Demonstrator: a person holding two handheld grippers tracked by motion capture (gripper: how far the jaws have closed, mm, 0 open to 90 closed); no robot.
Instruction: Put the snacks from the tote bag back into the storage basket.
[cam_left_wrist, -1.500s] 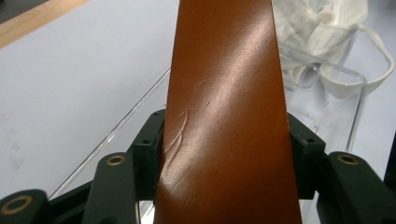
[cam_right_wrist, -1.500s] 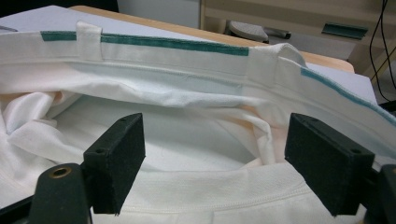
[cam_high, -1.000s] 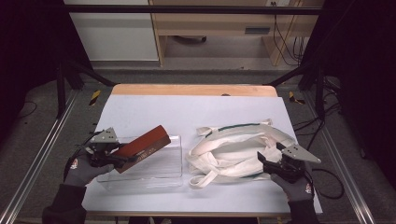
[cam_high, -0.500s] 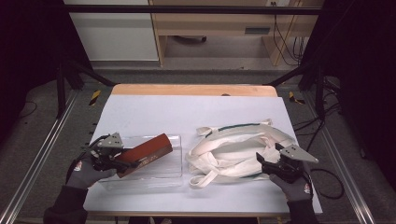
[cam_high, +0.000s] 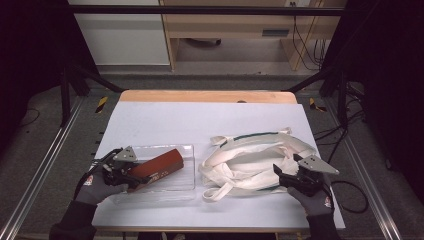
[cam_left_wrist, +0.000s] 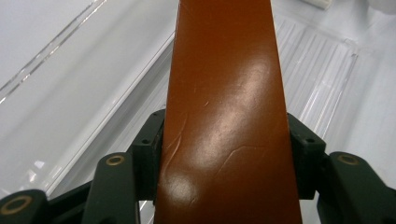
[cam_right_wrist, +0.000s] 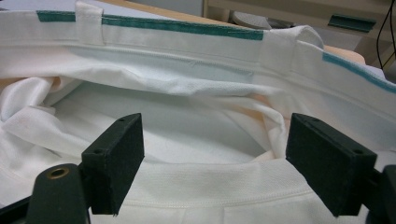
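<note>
White tabletop (cam_high: 165, 125): left gripper (cam_high: 131, 176) clamps brown case (cam_high: 159, 165) over clear tray (cam_high: 187, 150), lower left; right gripper (cam_high: 281, 175) gapes at unfilled white bag (cam_high: 250, 155). Packing remains.

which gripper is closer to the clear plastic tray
Left. The left gripper is over the clear tray, clamped on the brown case lying in it. The right gripper is off to the tray's right, at the white bag.

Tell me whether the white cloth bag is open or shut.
Open: the white cloth bag's green-trimmed mouth gapes, showing its inside past the right gripper.
</note>
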